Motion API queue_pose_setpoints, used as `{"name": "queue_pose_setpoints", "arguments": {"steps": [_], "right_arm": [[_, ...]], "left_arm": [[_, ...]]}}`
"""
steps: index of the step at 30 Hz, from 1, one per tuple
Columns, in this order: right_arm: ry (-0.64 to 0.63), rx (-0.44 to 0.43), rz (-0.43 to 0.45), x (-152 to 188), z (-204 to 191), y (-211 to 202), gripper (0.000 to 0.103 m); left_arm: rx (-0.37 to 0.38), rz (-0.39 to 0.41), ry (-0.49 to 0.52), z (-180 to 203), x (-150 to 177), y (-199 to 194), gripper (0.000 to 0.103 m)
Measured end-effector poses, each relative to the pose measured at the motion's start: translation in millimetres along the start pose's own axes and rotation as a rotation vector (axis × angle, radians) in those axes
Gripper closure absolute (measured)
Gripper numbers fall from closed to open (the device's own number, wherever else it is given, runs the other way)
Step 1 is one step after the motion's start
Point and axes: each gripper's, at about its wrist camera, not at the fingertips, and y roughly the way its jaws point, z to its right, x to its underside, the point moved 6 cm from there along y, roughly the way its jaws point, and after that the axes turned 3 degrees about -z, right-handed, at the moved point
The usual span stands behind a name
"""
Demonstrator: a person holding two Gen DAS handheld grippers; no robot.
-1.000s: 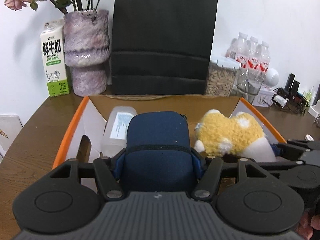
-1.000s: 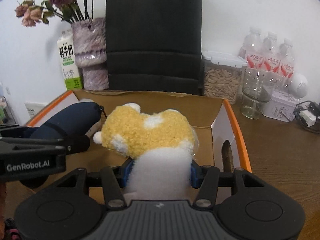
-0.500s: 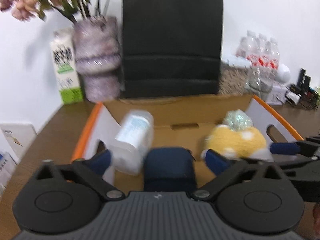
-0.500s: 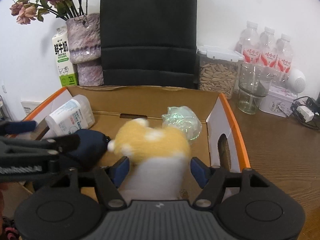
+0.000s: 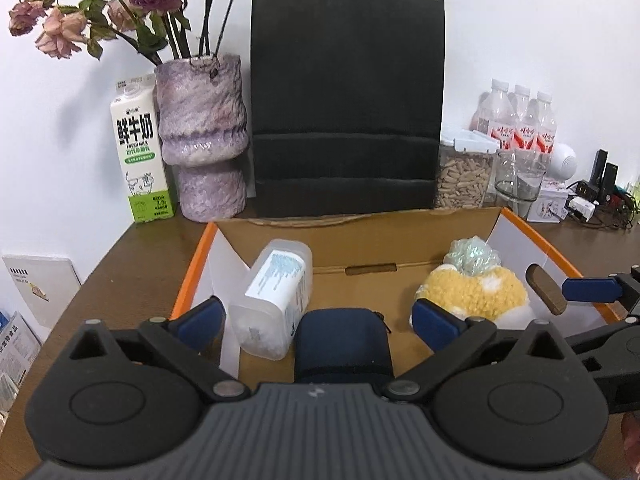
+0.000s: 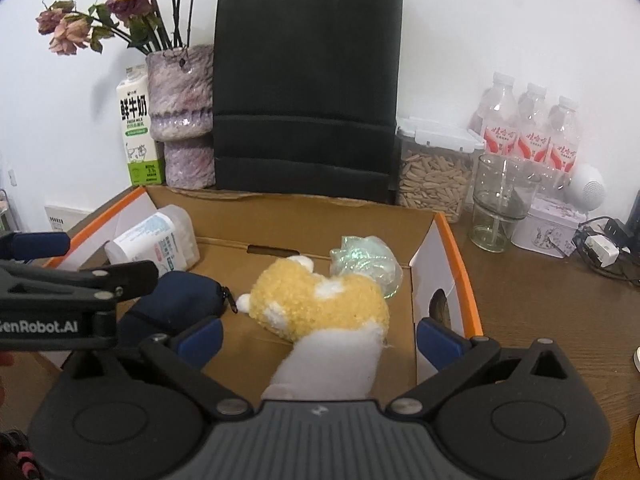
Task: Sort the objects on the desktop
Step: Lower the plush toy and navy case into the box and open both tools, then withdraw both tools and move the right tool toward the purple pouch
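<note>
left gripper [image 5: 316,322] jaws spread, empty | right gripper [image 6: 318,338] jaws spread, empty | pouch [image 5: 342,344], plush toy [image 6: 320,308] lying in box [image 6: 446,236], toy nearer right wall

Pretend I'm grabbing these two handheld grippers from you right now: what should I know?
Left gripper: open, holding nothing, over the navy zip pouch.
Right gripper: open, holding nothing, over the yellow plush toy.
In the cardboard box: pouch, plush, a clear plastic container lying on its side at the left, and an iridescent wrapped bundle behind the plush.
Done: those four are boxed.
Left: from these views I can't tell whether anything else on the desk still needs sorting.
</note>
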Motion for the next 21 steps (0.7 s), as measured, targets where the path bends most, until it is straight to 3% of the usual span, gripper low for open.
{"name": "queue_pose_setpoints", "arguments": {"steps": [9,21], "right_arm": [[-0.014,-0.007,0.067,-3.7,-4.2,-31.0,0.000],[-0.034,-0.012,0.128,10.8,-15.4,-83.5,0.000]], "left_arm": [[0.007,0.075,-0.011,-12.5,-9.7,-38.8,0.000],[-0.011,0.119,-0.036,-29.8,3.9,-84.7,0.000]]}}
